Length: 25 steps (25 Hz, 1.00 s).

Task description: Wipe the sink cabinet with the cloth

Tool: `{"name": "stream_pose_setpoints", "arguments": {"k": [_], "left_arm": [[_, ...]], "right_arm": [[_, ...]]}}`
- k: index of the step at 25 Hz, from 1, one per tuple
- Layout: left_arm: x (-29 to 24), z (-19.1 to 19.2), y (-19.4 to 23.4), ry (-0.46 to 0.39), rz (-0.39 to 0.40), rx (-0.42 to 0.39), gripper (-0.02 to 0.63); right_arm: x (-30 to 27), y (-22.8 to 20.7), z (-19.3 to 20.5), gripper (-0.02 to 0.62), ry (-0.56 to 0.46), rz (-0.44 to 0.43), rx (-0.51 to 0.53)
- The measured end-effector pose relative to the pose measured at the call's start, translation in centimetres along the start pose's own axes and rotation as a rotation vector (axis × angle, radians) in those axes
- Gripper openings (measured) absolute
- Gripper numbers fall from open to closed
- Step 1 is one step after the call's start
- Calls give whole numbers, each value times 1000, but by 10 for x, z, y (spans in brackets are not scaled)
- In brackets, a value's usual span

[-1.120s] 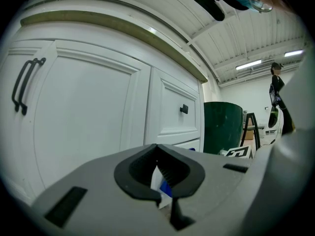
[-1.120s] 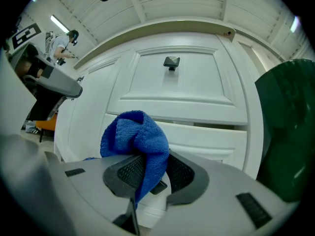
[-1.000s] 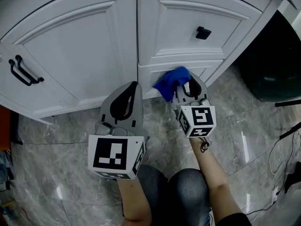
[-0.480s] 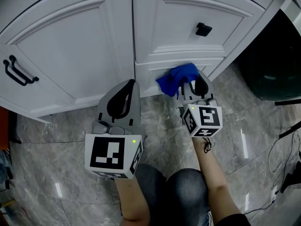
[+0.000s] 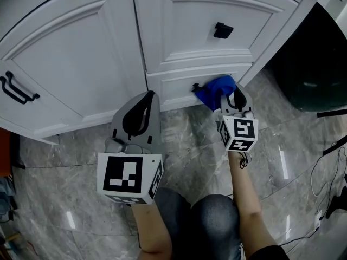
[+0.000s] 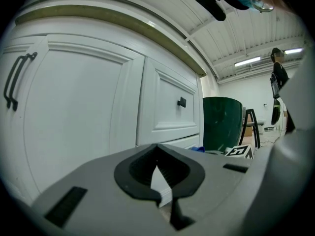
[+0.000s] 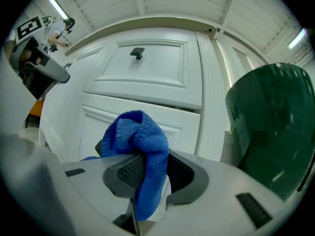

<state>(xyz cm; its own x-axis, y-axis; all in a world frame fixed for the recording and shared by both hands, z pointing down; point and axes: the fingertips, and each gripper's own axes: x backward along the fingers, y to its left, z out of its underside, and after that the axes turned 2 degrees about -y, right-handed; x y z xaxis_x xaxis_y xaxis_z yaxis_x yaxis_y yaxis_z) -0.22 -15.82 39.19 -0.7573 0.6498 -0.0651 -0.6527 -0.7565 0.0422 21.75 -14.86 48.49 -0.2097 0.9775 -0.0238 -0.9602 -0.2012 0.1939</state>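
The white sink cabinet (image 5: 81,53) fills the top of the head view, and the drawer fronts (image 7: 142,73) face the right gripper view. My right gripper (image 5: 230,97) is shut on a blue cloth (image 5: 216,89), which it presses against the lower drawer front, just right of a small black knob (image 5: 194,87). In the right gripper view the cloth (image 7: 142,146) bunches up between the jaws and hangs down through them. My left gripper (image 5: 139,111) is shut with nothing in it. It hovers over the floor in front of the cabinet's base (image 6: 88,102).
A black bar handle (image 5: 15,89) is on the left door and a black knob (image 5: 222,30) on the upper drawer. A dark green bin (image 7: 275,127) stands right of the cabinet. The grey marble floor (image 5: 65,161) lies below, with cables (image 5: 325,183) at the right.
My right gripper has slid the cloth to the right along the lower drawer front, uncovering the small black knob. The left gripper has barely moved.
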Motion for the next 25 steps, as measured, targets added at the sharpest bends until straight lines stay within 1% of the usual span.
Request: {"name": "stream_pose_setpoints", "arguments": {"k": [8, 11, 17, 25], "left_arm": [[-9, 5, -7, 17, 7, -17, 0], [-9, 6, -8, 21, 9, -20, 0], [-8, 4, -8, 14, 11, -18, 0], [-4, -1, -9, 2, 11, -10, 0]], "right_arm": [[1, -11, -3, 115, -14, 5, 25], [3, -16, -1, 115, -9, 26, 32], [6, -52, 14, 115, 30, 120, -30], [4, -58, 17, 115, 40, 117, -42]]}}
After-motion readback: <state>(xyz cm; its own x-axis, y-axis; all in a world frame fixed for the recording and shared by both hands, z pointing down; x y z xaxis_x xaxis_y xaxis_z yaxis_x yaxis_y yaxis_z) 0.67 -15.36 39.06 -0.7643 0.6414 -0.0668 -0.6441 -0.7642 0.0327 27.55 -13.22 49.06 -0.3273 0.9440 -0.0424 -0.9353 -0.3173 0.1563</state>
